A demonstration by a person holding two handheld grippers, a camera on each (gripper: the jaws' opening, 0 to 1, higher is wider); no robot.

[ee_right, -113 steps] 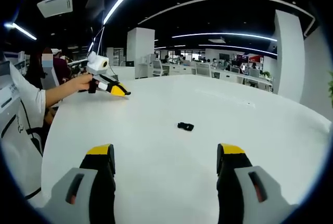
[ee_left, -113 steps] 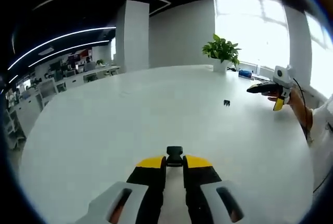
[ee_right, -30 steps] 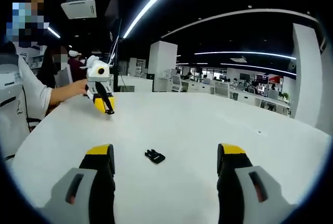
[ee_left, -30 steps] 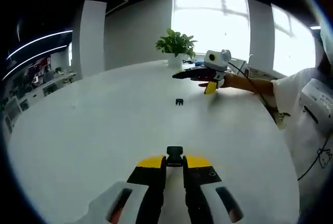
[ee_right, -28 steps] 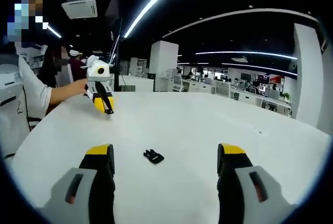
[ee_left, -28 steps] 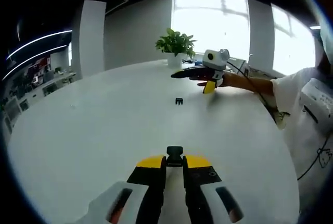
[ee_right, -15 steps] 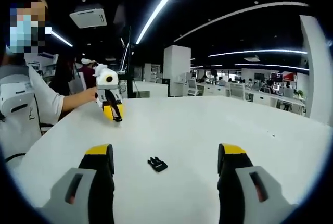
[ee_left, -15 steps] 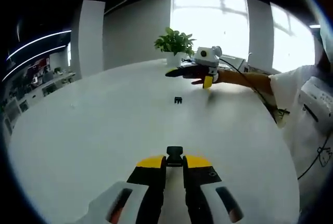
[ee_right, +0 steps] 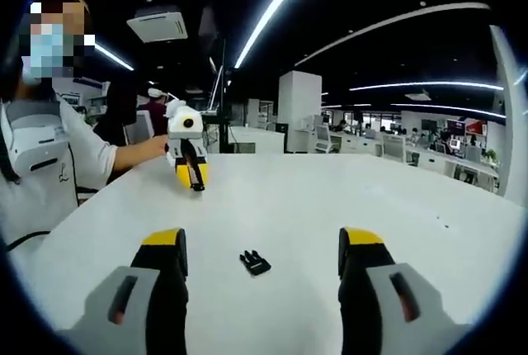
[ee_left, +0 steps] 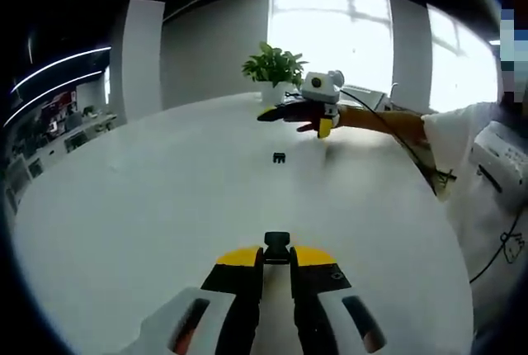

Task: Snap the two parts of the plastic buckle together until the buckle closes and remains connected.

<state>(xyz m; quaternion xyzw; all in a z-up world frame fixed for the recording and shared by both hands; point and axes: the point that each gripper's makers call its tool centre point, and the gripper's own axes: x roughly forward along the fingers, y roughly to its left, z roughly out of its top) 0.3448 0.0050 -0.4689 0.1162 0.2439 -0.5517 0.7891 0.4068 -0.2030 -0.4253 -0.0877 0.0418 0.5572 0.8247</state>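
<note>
The left gripper (ee_left: 276, 266) is clenched on one black buckle part (ee_left: 276, 246), pinched between its yellow-tipped jaws above the white worktop (ee_left: 148, 198). The second buckle part (ee_right: 255, 262) lies loose on the worktop, away from every edge, between the two grippers. The right gripper (ee_right: 262, 266) is released, its jaws spread wide and holding nothing. A potted plant (ee_left: 275, 70) stands at the worktop's far edge.
</note>
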